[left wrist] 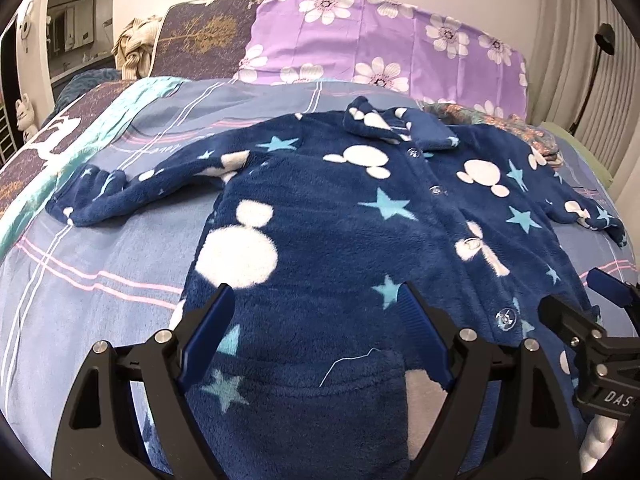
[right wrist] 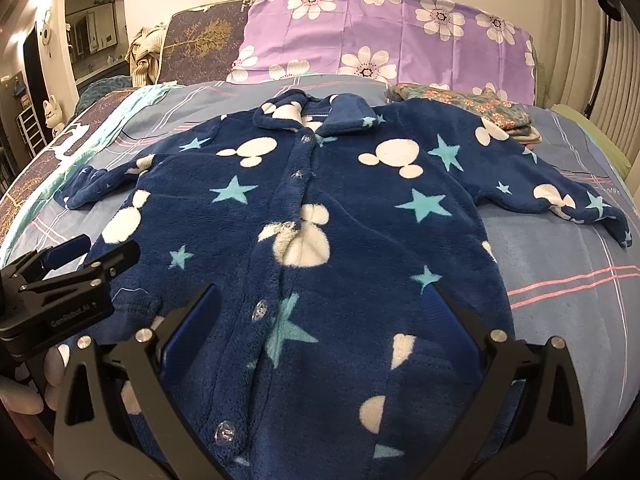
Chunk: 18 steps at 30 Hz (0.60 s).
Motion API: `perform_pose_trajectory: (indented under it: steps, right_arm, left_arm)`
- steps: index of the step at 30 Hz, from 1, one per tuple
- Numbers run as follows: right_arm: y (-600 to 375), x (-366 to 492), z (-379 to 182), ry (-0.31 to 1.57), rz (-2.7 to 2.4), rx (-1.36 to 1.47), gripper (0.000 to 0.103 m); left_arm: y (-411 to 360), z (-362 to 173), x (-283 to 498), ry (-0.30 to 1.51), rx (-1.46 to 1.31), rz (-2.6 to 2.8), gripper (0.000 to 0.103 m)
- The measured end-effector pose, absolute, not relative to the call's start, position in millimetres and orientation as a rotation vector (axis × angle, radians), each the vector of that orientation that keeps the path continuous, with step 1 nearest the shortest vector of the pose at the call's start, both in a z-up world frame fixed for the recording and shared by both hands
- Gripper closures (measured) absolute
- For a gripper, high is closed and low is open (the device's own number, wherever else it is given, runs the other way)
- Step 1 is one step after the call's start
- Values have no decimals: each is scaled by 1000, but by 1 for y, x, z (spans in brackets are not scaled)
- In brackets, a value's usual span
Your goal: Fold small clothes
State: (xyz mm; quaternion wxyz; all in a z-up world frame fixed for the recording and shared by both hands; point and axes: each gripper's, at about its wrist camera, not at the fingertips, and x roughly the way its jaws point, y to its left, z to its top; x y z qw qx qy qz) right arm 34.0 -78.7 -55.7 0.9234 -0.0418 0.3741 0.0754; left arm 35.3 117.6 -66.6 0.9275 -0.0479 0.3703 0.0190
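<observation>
While the top (right wrist: 320, 216) lies spread flat, front up, on the bed (right wrist: 560, 280), its collar (right wrist: 316, 114) points toward the pillows and its hem lies nearest me. It is navy fleece printed with white mouse-head shapes and pale blue stars. The button row (right wrist: 298, 174) down the middle is fastened. Both sleeves extend sideways: the left sleeve (left wrist: 120, 192) rests on the striped bedcover, and the right sleeve (right wrist: 560, 196) reaches toward the bed's right edge.

My left tool (left wrist: 316, 320) hangs over the top's lower left part, jaws spread wide, with nothing clamped between them. Whether its tips touch the fleece I cannot tell. My right tool (right wrist: 324, 312) hangs over the lower middle of the top, just right of the button row; its jaws are likewise spread wide and grip nothing. Each tool shows at the edge of the other's view, so the two stand side by side, near each other.

A small folded pile of floral cloth (right wrist: 496, 114) lies on the bed beside the top's right shoulder. Behind the collar a purple pillow (right wrist: 392, 36) with white flowers leans against the wall, and a dark pillow (right wrist: 204, 40) with a gold tree print stands to its left. A beige garment (right wrist: 146, 56) lies bunched at the bed's far left corner.
</observation>
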Motion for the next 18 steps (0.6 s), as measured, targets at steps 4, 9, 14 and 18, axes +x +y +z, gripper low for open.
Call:
perform_pose_trajectory:
  steps: [4, 9, 14, 18]
  right_arm:
    - [-80, 34, -56, 771, 146, -86, 2]
    - [-81, 34, -56, 768, 136, -90, 2]
    - [-82, 34, -55, 765, 133, -89, 2]
    - [-87, 34, -55, 755, 125, -79, 2]
  left_arm:
    - [115, -67, 37, 756, -96, 25, 18]
    - [115, -68, 38, 757, -101, 20, 18]
    - [115, -68, 38, 761, -97, 16, 18]
    - [115, -70, 40, 775, -91, -8, 30]
